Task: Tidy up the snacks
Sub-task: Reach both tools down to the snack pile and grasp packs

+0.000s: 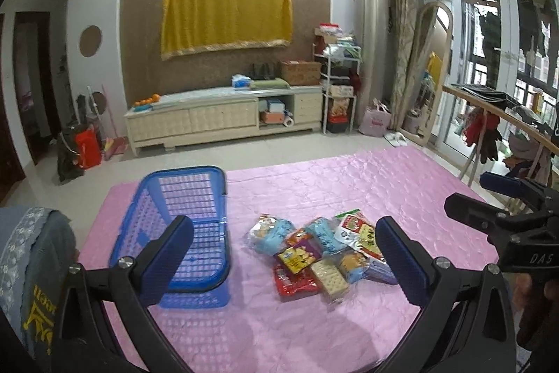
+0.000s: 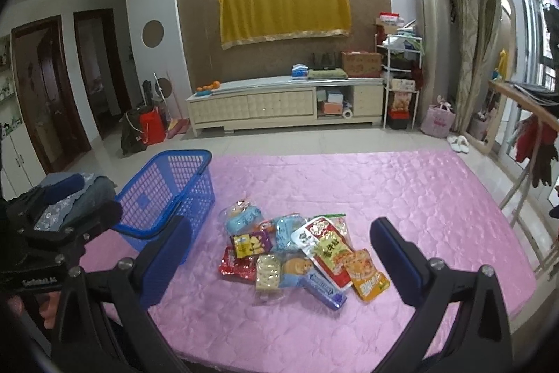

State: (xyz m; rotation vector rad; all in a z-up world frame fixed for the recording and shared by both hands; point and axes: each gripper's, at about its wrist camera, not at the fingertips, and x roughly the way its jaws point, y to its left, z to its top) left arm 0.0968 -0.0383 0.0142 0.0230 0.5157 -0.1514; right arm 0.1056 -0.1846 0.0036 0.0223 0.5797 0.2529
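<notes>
A pile of snack packets [image 1: 319, 256] lies on the pink table cover [image 1: 349, 191]; it also shows in the right wrist view [image 2: 297, 254]. An empty blue plastic basket [image 1: 185, 226] stands to the left of the pile, also in the right wrist view [image 2: 167, 194]. My left gripper [image 1: 283, 254] is open and empty, held above the table in front of the basket and pile. My right gripper [image 2: 279, 254] is open and empty, held above the near side of the pile. The right gripper's body shows at the right edge of the left wrist view [image 1: 506, 219].
A folded grey cloth [image 1: 31, 261] lies at the table's left edge. A wooden rack with hanging clothes [image 1: 496, 128] stands to the right of the table. A TV cabinet [image 1: 223, 117] stands by the far wall across tiled floor.
</notes>
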